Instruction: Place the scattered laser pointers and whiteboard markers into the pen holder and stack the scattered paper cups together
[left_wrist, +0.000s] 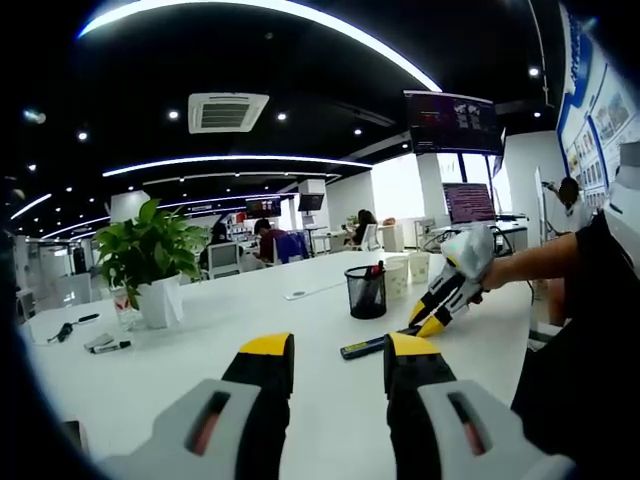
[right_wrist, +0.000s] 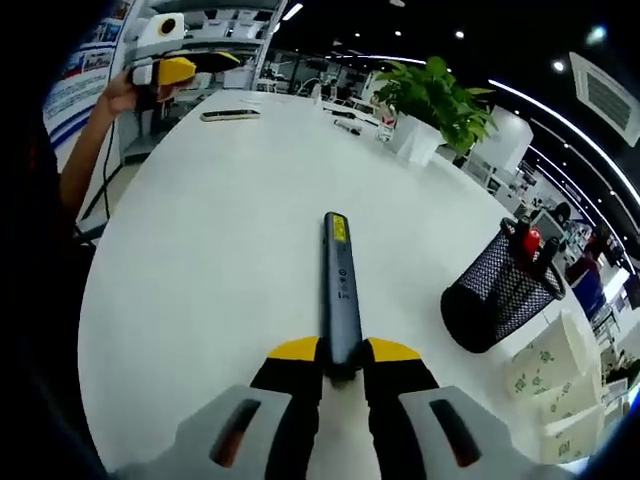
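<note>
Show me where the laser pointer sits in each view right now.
Left gripper view: the laser pointer lies on the table right of centre, at the right gripper.
Right gripper view: it stands at centre, its near end between the jaws.
Shared landmark: the black mesh pen holder.

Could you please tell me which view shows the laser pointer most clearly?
The right gripper view: the laser pointer runs lengthwise between the right gripper jaws. The left gripper view shows it small on the table.
</note>
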